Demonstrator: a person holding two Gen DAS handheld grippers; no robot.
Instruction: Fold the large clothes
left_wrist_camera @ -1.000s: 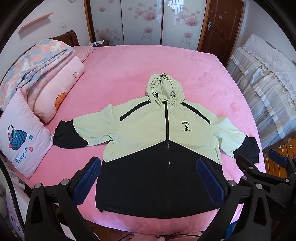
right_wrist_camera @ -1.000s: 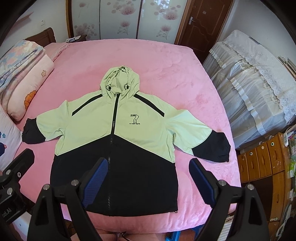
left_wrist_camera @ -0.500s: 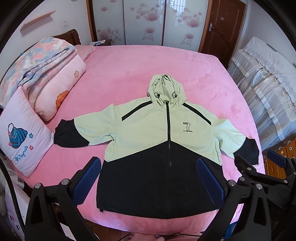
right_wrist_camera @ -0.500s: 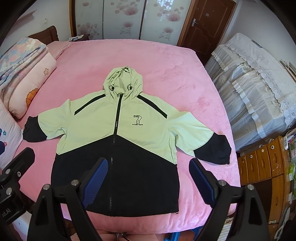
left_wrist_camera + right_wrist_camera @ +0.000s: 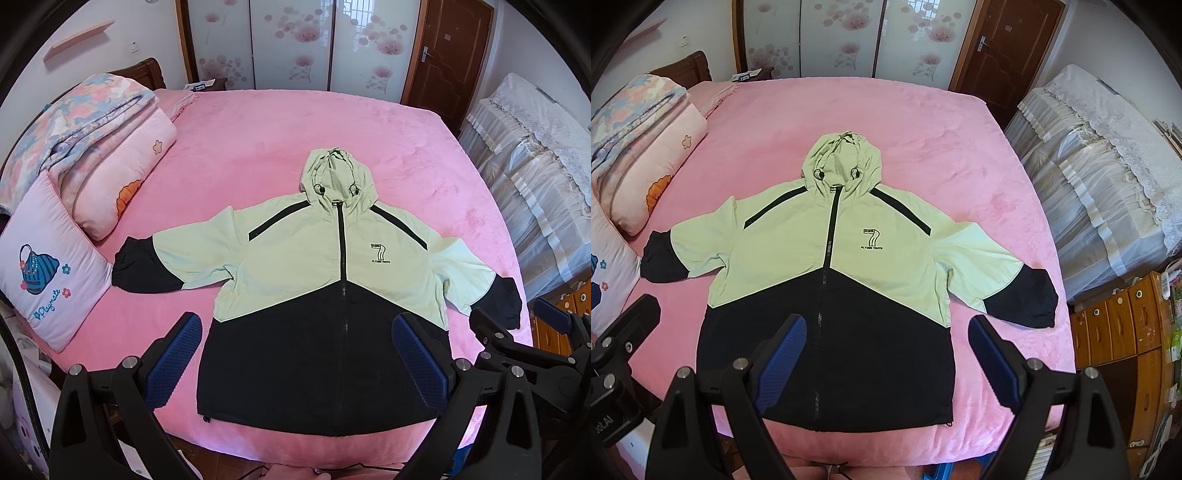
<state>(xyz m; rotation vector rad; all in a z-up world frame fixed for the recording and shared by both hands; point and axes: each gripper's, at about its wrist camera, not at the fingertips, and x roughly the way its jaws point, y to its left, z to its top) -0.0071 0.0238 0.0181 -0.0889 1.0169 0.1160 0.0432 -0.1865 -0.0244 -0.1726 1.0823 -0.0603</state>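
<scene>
Your jacket [image 5: 332, 295] lies flat, front up and zipped, on the pink bed [image 5: 295, 140]; its long axis runs from the hem at the near edge to the hood [image 5: 338, 177] pointing away toward the wardrobe doors [image 5: 295, 40], sleeves spread to either side. Your left gripper [image 5: 297, 354] hangs above the hem with fingers spread wide, holding nothing; your right gripper [image 5: 888, 354] likewise stands wide apart and empty. Against the frame a second ago, the garment lies as before; both views appear to have shifted only slightly, though fisheye distortion makes that hard to judge. Folded quilts [image 5: 99, 147] sit at the left.
</scene>
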